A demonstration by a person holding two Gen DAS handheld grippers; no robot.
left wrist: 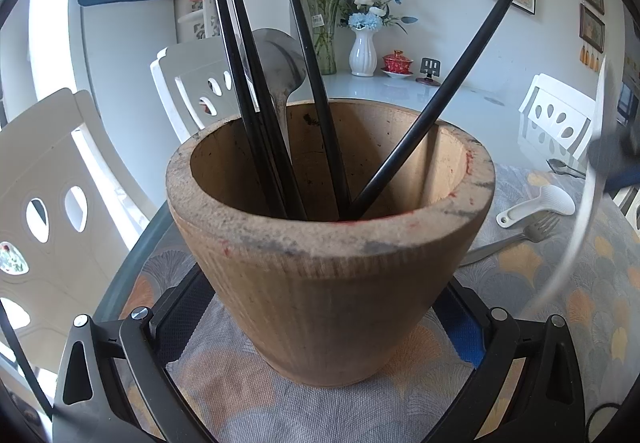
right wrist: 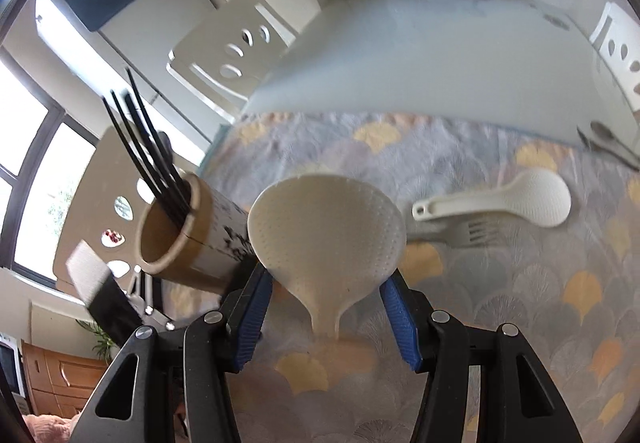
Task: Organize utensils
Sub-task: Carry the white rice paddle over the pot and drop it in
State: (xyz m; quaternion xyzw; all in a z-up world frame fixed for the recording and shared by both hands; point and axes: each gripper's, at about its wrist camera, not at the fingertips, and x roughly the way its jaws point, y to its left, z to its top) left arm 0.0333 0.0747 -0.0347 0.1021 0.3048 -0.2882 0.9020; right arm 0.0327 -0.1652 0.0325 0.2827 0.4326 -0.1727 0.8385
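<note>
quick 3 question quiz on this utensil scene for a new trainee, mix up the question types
1. True or false: the wooden holder sits between the left tool's fingers.
2. Which utensil is in the right tool? A) metal fork B) white rice paddle C) black chopstick
3. Fill in: beside the second rice paddle on the patterned cloth lies a metal ____.

Key
1. True. The holder, with black chopsticks and a metal spoon in it, is framed by both fingers.
2. B. Its dimpled head rises between the blue pads.
3. Fork.
</note>
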